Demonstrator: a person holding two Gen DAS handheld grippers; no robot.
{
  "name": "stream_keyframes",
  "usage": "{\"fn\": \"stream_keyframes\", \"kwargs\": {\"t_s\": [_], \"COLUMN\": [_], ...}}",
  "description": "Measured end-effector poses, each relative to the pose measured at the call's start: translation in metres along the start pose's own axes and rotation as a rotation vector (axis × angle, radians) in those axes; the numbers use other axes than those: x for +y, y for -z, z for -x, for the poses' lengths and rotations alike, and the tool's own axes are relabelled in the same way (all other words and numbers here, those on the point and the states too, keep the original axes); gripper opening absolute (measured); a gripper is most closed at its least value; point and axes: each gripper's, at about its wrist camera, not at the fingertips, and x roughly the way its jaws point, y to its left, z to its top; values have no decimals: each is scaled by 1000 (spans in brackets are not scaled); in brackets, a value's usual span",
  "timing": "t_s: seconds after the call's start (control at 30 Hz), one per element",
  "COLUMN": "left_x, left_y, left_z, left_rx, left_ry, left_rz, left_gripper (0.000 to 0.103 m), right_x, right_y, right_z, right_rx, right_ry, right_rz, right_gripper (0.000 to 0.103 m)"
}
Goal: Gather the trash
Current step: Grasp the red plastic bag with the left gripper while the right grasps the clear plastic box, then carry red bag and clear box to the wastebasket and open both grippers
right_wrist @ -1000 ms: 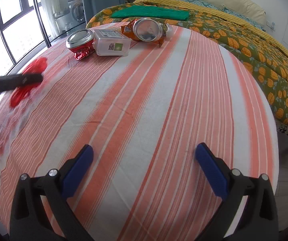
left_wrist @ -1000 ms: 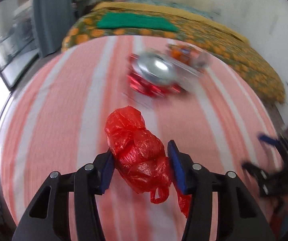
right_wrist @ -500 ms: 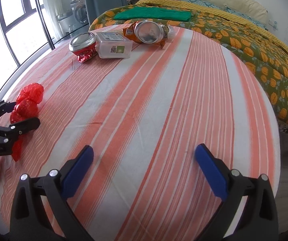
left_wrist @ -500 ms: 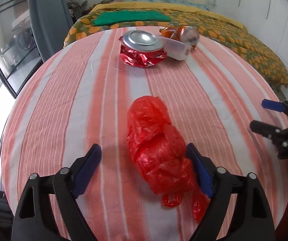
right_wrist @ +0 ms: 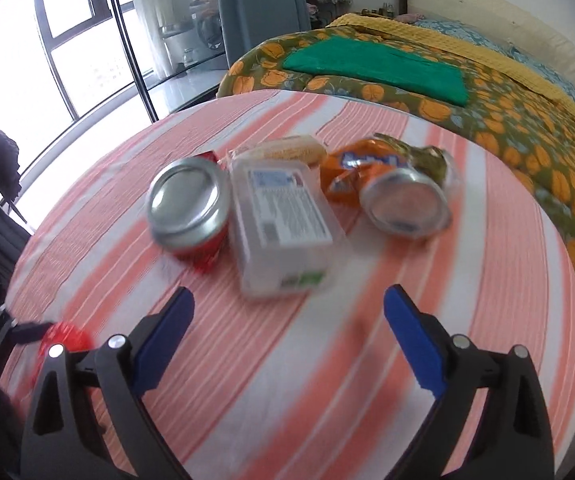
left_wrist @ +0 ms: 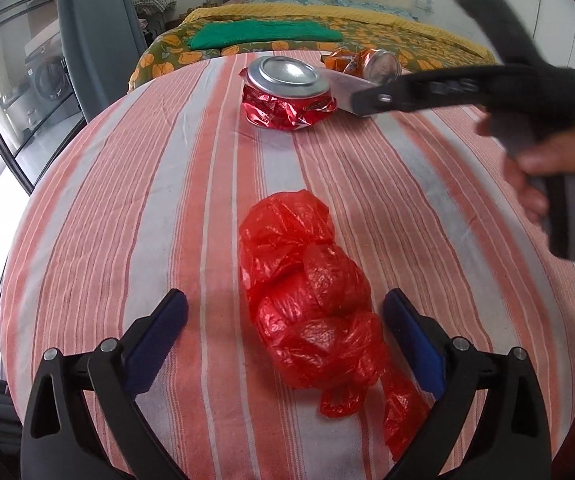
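Our left gripper (left_wrist: 285, 340) is spread wide around the red plastic bag (left_wrist: 307, 304) on the striped table (left_wrist: 127, 200), pads not touching it. Our right gripper (right_wrist: 289, 332), also spread, faces the clear plastic container (right_wrist: 283, 228) between 2 crushed cans.

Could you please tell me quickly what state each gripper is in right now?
Left gripper: open, holding nothing; the red plastic bag lies between its fingers.
Right gripper: open, empty, facing the clear plastic box.
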Motion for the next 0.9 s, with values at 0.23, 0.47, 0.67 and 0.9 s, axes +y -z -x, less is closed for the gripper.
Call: {"fn": "stream_keyframes", "kwargs": {"t_s": [0.23,0.47,0.67,0.9], "left_x": [0,-1,-1,1], "left_y": [0,0,0,0], "left_z": [-1,0,-1,-2], "left_rx": [1,1,1,0], "left_ry": [3,4,3,15], "left_rz": [0,1,2,5], "left_gripper": [97,97,97,97], "right_x": [-8,-9,8,25], "right_y": [-10,41,113,135], "right_z": [-22,22,68,68], "right_rx": [1,-19,-32,3], "right_ry": [-30,-32,36,94], "right_rz": [-41,-78,-69,-70], "right_gripper": [63,63,64,79]}}
